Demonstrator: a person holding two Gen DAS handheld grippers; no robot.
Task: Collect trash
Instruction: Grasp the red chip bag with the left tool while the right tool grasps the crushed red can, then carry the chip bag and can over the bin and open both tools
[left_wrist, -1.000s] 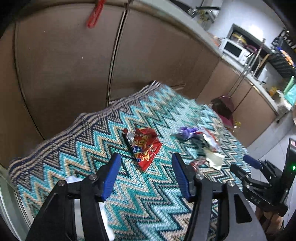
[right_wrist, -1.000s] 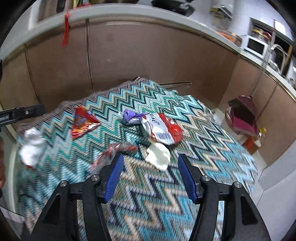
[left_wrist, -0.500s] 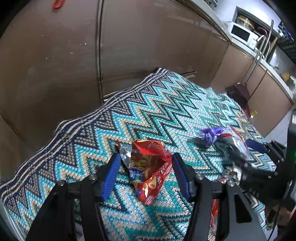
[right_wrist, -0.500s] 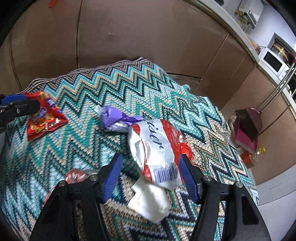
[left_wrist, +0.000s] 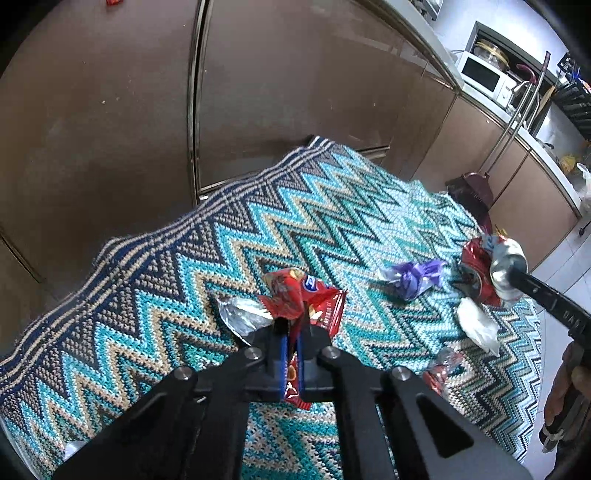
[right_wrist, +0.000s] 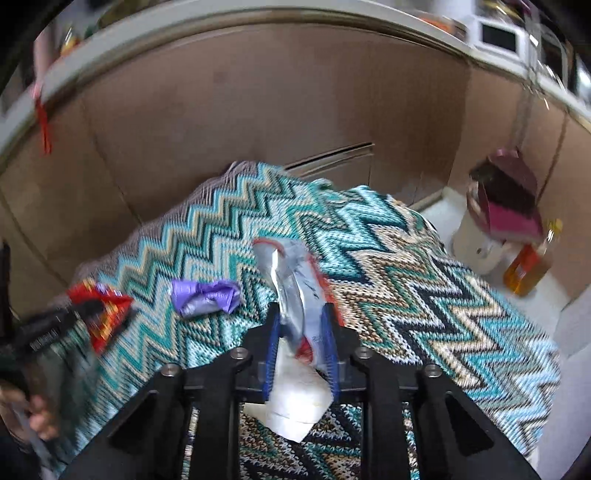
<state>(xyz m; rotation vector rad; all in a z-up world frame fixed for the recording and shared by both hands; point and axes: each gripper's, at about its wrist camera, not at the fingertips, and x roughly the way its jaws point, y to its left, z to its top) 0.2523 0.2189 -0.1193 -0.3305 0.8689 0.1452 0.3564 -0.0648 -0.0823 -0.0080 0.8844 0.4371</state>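
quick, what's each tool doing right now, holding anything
left tool: shut on the red snack packet.
right tool: jaws closing, the silver and red wrapper pinched between them.

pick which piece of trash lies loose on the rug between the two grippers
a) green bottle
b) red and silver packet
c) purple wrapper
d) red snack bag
c: the crumpled purple wrapper lies free on the zigzag rug, while the left gripper pinches the red snack bag and the right gripper is closing on the red and silver packet.

Five wrappers (left_wrist: 410, 280), one rug (left_wrist: 332, 221), two grippers (left_wrist: 291, 328).
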